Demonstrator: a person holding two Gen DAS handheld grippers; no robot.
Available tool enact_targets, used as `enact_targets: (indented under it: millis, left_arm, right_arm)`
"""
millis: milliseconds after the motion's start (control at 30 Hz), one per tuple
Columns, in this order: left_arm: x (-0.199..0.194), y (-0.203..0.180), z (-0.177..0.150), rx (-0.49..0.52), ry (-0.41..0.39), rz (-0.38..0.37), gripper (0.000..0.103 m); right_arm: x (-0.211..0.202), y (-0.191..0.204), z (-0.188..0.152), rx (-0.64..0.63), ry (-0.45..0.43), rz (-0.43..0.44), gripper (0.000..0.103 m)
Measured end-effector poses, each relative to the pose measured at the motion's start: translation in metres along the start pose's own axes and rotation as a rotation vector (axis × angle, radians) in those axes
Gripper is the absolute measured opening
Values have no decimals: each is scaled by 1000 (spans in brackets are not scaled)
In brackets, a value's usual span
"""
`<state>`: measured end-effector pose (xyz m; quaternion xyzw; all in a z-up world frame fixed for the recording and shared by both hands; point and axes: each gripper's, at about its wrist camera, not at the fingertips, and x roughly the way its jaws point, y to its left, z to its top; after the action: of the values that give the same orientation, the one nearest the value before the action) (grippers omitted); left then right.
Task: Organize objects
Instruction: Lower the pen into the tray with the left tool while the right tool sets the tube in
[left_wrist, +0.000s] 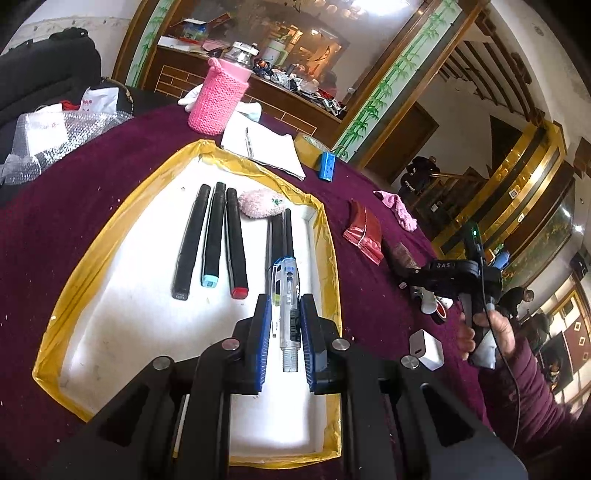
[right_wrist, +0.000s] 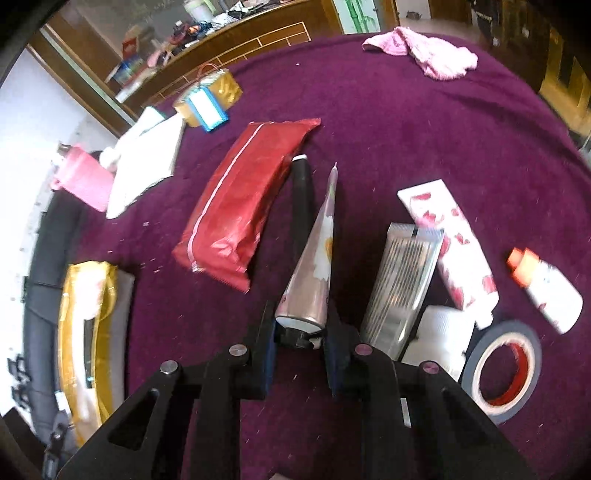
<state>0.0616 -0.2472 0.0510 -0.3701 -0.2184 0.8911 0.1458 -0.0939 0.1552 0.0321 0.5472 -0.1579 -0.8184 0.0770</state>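
While the left gripper clamps a clear pen over the white tray at centre frame, right gripper closed on a flowered tube, lower centre.

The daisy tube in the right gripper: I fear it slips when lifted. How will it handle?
The daisy tube looks squeezed flat toward its far end, so it is probably soft and may flex. The right gripper holds it near the cap, the fuller end, likely a firmer hold. Its glossy skin could be slippery.

Pink knitted cup sleeve — wooden counter
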Motion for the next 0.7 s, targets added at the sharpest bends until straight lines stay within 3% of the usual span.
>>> enact_targets:
  millis: [200, 400, 567, 700]
  left_arm:
    - [-7, -8, -3, 17, -6, 14, 13]
    - [-8, -2, 10, 40, 2, 86, 13]
    - [10, 2, 31, 113, 63, 175, 13]
    - [33, 11, 51, 142, 122, 254, 13]
  right_arm:
    - [2, -5, 10, 18, -44, -29, 19]
    - [-21, 10, 8, 28, -91, 93, 20]
    - [-32, 60, -3, -52, -70, 211, 20]
    - [-17, 119, -17, -144, 5, 277, 20]
